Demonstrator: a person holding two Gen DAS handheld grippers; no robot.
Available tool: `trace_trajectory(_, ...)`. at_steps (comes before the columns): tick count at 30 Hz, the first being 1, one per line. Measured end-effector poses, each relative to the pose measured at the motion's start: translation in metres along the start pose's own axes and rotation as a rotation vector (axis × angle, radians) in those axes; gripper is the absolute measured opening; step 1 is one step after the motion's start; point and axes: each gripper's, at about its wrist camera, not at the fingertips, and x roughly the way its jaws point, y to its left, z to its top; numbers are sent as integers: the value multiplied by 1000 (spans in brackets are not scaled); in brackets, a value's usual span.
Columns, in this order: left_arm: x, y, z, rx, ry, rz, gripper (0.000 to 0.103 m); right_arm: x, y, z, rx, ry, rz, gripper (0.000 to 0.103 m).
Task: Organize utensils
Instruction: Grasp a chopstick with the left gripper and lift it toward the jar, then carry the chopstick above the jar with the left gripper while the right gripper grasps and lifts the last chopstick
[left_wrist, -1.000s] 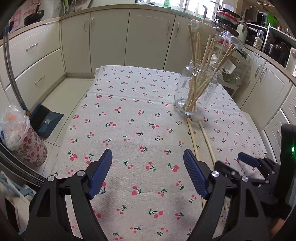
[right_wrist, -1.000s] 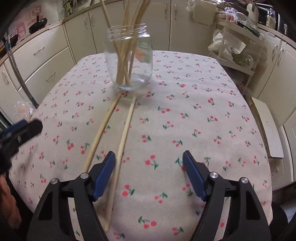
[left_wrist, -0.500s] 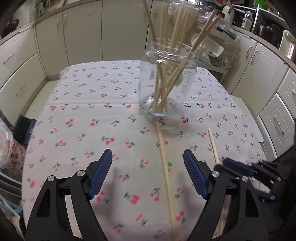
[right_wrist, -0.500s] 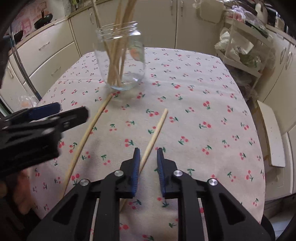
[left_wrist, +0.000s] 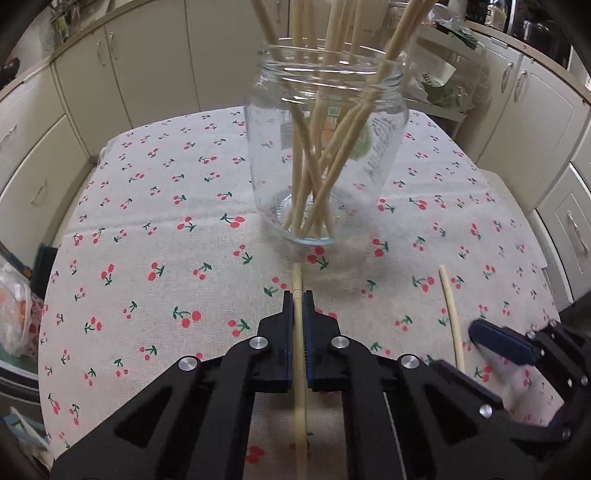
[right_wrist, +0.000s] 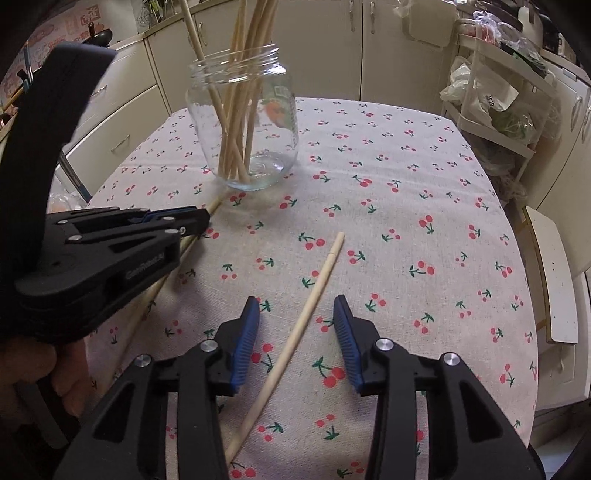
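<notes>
Left gripper (left_wrist: 298, 306) clamped on near chopstick (left_wrist: 297, 332); right gripper (right_wrist: 295, 332) just reopened, straddling second chopstick (right_wrist: 303, 325) untouched. Light, stiff, smooth; best pinched mid-shaft.

— What do the tools look like?
— The left gripper (left_wrist: 297, 301) and right gripper (right_wrist: 295, 314) are black plastic frames with ribbed blue pads (right_wrist: 245, 341), silver screws (left_wrist: 257, 342) at the joints, and grey lettering (right_wrist: 144, 266) on one side.

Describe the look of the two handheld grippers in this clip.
Both the left gripper and right gripper are matte black plastic linkages with silver rivets and ribbed blue finger pads. The left one's side bears faint embossed lettering.
</notes>
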Motion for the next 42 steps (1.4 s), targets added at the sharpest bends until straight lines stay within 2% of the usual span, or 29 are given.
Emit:
trace_trajectory(1,-2,0,-1,5,1,-5,5,1,-1,1,-1,2,1,43)
trace_trajectory(3,0,2,-1,13,31,-22,5,3,0,3,-8,11,-4,59)
trace_trajectory(7,3,3,5,21,62,-7,10,8,7,4,-48,6,-41,58)
trace_trajectory(9,6,0,9,43,71,8,12,6,7,4,-52,2,-43,30)
trace_trajectory(11,7,-2,12,65,82,11,11,4,5,4,-57,10,-47,18)
trace_trajectory(12,7,0,12,60,91,-17,5,4,4,3,-66,12,-48,16)
trace_trajectory(14,0,3,11,41,76,-38,5,2,4,2,-71,11,-55,15)
trace_trajectory(16,-18,12,9,15,20,-65,5,2,4,1,-64,5,-57,15)
trace_trajectory(18,-43,24,10,-33,-59,-131,5,1,5,-1,-59,-1,-61,15)
trace_trajectory(22,-108,44,28,-101,-308,-264,5,1,5,0,-53,-1,-60,15)
trace_trajectory(26,-147,58,62,-175,-516,-315,5,0,4,0,-48,1,-56,15)
trace_trajectory(29,-163,61,86,-227,-664,-294,5,1,4,2,-47,13,-46,16)
trace_trajectory(32,-166,56,108,-252,-776,-241,5,3,5,6,-67,27,-27,26)
trace_trajectory(37,-162,42,128,-269,-892,-158,5,3,7,2,-72,-1,-33,25)
trace_trajectory(39,-156,37,136,-273,-912,-141,5,2,7,-1,-63,-13,-34,17)
trace_trajectory(42,-145,31,144,-272,-927,-118,5,1,2,-3,-28,-23,-13,12)
